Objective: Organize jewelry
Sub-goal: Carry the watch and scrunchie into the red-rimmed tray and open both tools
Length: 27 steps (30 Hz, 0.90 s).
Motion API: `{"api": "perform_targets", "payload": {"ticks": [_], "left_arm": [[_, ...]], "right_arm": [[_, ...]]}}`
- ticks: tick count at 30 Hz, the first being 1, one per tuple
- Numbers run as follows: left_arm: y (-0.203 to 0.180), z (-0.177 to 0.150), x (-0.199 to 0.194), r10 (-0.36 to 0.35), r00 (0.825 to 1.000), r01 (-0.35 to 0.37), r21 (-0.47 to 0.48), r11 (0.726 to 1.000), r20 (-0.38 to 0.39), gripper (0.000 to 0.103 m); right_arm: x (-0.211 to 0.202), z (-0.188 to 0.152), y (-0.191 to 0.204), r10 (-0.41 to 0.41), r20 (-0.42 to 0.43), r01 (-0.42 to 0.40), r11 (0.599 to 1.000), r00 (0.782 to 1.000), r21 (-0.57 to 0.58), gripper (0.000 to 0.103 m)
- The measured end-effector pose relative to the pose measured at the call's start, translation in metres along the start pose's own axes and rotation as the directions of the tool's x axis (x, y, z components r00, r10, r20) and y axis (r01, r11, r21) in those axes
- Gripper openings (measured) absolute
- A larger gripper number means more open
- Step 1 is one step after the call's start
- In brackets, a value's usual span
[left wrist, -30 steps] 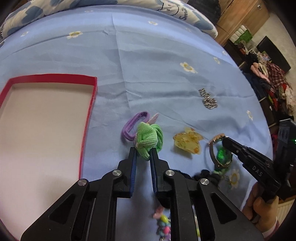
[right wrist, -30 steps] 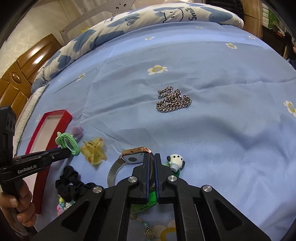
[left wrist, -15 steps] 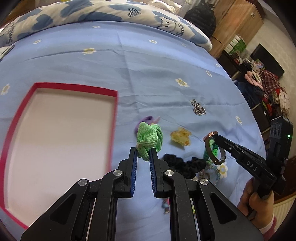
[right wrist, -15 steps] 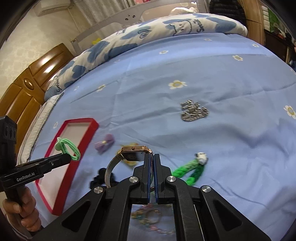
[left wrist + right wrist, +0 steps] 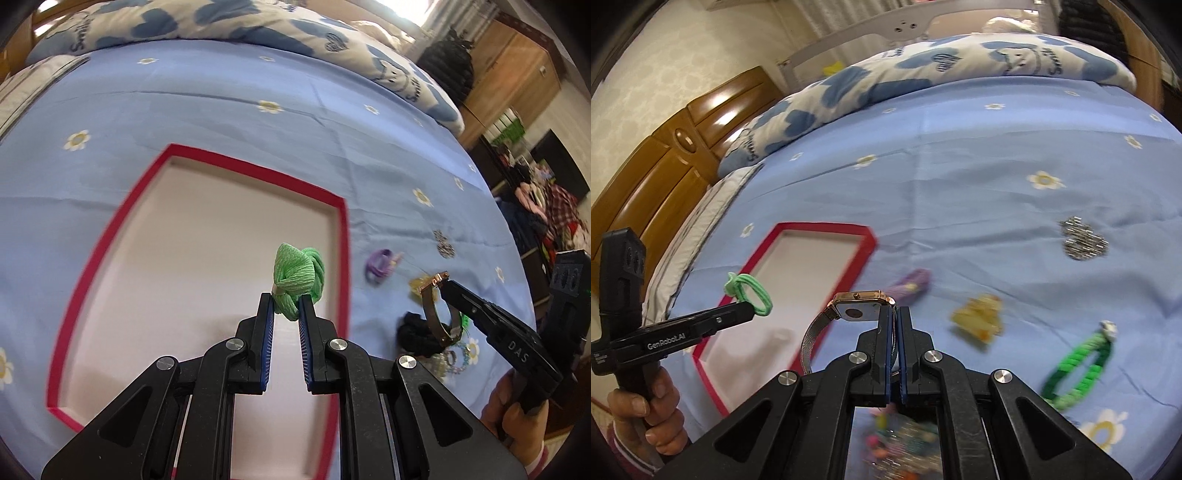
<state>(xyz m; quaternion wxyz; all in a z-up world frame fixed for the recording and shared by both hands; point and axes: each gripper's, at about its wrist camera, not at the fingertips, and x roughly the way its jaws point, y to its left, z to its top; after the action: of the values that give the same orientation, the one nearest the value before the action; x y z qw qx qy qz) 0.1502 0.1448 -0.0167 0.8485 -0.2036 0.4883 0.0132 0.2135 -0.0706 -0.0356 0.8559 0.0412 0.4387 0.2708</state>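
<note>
Green hair tie (image 5: 298, 275) pinched in left hand-held gripper (image 5: 286, 308), right hand-held gripper (image 5: 894, 318) clamping watch (image 5: 857, 308)

Wooden headboard (image 5: 646, 177); cloud-print duvet (image 5: 923, 70); clothes pile (image 5: 550, 206).

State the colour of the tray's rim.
Red, around a pale inside; the tray shows best in the left wrist view.
</note>
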Motion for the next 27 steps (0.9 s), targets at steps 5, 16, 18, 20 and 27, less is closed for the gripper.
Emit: {"api": "perform_targets", "payload": {"ticks": [5,16,18,20,27], "left_arm": [[0.02,0.005,-0.001,0.018,1.0,-0.018,-0.024,1.0,-0.001,0.012],[0.059,0.026,0.02,0.044,0.998,-0.047,-0.06,0.997,-0.051,0.012],[0.063,0.031,0.028,0.043,0.997,-0.047,-0.061,0.997,-0.066,0.012],[0.068,0.036,0.037,0.048,0.995,-0.053,-0.063,0.997,-0.083,0.012],[0.081,0.041,0.059,0.053,0.989,-0.064,-0.079,0.995,-0.137,0.012]], "right_arm": [[0.019,0.008,0.031,0.043,-0.014,-0.043,0.998,0.999,-0.038,0.002],[0.075,0.026,0.078,0.078,-0.062,-0.083,0.994,0.995,-0.076,0.002],[0.085,0.03,0.082,0.078,-0.071,-0.083,0.994,0.994,-0.077,0.002],[0.095,0.034,0.087,0.071,-0.079,-0.077,0.993,0.994,-0.086,0.002],[0.124,0.039,0.091,0.021,-0.113,-0.036,0.991,0.993,-0.126,0.003]]}}
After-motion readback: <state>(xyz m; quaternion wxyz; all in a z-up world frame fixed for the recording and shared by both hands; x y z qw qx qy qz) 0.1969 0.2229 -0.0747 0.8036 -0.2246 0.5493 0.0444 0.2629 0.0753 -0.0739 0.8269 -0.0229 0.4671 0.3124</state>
